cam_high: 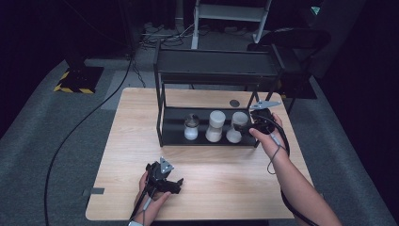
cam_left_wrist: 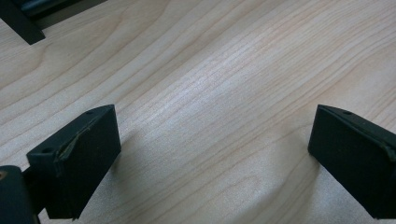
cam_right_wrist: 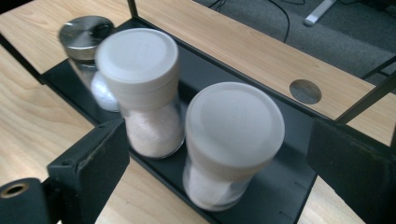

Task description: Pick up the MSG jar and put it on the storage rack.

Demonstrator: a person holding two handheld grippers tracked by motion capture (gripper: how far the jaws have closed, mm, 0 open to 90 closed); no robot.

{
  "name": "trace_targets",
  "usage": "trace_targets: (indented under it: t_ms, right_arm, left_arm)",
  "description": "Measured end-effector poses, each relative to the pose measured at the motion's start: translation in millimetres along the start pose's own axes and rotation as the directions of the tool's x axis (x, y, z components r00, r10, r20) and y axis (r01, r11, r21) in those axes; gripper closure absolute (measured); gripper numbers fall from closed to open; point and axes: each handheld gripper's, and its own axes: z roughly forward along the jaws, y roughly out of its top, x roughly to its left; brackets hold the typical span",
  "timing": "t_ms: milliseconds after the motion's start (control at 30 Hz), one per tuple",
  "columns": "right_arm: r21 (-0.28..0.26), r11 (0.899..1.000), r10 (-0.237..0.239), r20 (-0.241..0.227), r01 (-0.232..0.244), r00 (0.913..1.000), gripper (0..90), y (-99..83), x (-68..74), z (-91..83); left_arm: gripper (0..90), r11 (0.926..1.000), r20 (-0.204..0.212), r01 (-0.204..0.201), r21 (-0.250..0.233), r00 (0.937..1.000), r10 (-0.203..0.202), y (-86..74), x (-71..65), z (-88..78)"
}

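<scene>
Right gripper jaws wide apart, nothing pressed between them. Landmark: black metal rack tray on the light wooden worktop. On the tray, nearest jar: clear glass, white lid, white powder, sits between the jaws. Beside it, a taller white-lidded grinder jar. Behind that, a steel-capped glass shaker.

This looks like a lab or test room set up for recording, not a home. A light wooden table stands alone on grey carpet, with black curtains all around it. Behind the table, cables lie on the floor, and yellow-and-black warning tape marks a stand's foot to its left.
</scene>
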Motion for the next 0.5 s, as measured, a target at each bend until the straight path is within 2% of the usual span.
trace_targets:
  t_ms: [200,500]
  right_arm:
    - [-0.032,0.999,0.002,-0.023,-0.003,0.9997,5.2,-12.2,7.3,-16.6]
    - [-0.048,0.999,-0.011,-0.041,0.009,0.9991,5.0,-30.9,20.5,-32.4]
  left_arm:
    - [2.1,1.0000,0.001,0.002,0.002,1.0000,-0.002,0.5,0.1,0.1]
    - [1.9,1.0000,0.000,0.001,0.003,1.0000,-0.001,0.7,0.1,0.2]
